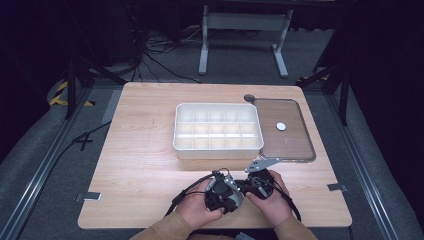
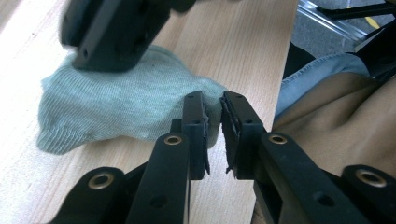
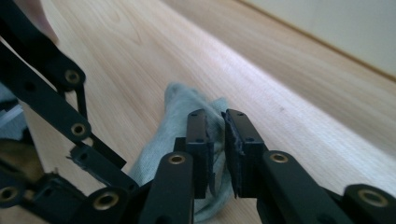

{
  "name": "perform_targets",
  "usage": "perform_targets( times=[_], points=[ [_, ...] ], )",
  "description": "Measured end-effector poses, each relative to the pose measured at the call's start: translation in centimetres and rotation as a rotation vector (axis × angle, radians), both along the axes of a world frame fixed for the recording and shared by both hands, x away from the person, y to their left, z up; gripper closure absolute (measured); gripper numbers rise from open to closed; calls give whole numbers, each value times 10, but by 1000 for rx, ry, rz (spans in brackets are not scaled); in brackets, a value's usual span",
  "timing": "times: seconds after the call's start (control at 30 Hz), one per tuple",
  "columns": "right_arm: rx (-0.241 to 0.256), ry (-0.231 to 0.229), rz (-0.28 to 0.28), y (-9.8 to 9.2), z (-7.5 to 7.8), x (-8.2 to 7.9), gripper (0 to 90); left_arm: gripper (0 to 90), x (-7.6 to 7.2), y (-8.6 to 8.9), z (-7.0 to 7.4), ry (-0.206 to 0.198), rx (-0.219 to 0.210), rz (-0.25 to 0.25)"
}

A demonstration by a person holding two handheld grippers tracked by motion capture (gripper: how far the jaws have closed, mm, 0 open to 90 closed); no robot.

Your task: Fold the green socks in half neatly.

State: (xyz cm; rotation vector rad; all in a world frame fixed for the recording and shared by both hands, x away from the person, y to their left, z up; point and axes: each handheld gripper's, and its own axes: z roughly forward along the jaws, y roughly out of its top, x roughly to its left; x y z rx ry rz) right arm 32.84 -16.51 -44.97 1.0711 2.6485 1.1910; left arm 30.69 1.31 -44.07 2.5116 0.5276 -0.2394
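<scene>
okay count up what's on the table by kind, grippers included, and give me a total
Grippers: 2, left gripper and right gripper, each pinching the sock
Pale green sock: 1
White divided box: 1
Brown tray: 1
Small white disc on the tray: 1
Total: 6

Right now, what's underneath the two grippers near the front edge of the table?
A pale green sock lies flat on the wooden table. The left gripper and right gripper each pinch an edge; the high view hides it beneath the hands.
</scene>
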Motion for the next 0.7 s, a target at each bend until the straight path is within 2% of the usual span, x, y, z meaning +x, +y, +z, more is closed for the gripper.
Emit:
perform_targets(
  times=[0.07,0.23,0.33,0.47,0.63,0.7],
  points=[
    [3,-4,-7,-6,3,-1,801,811,-1,0,0,-9,-7,12],
    [-87,53,-2,-7,-8,-2,843,813,1,1,1,-5,-11,5],
    [-118,78,-1,-5,-12,-6,861,814,1,3,2,-9,-12,12],
    [-102,97,1,-5,-13,-15,872,820,0,4,3,-3,-3,-8],
    [-114,92,31,4,-12,-23,880,844,1,10,4,-9,1,15],
    [-121,103,32,6,-13,-25,891,858,1,11,3,-20,19,22]
  ],
)
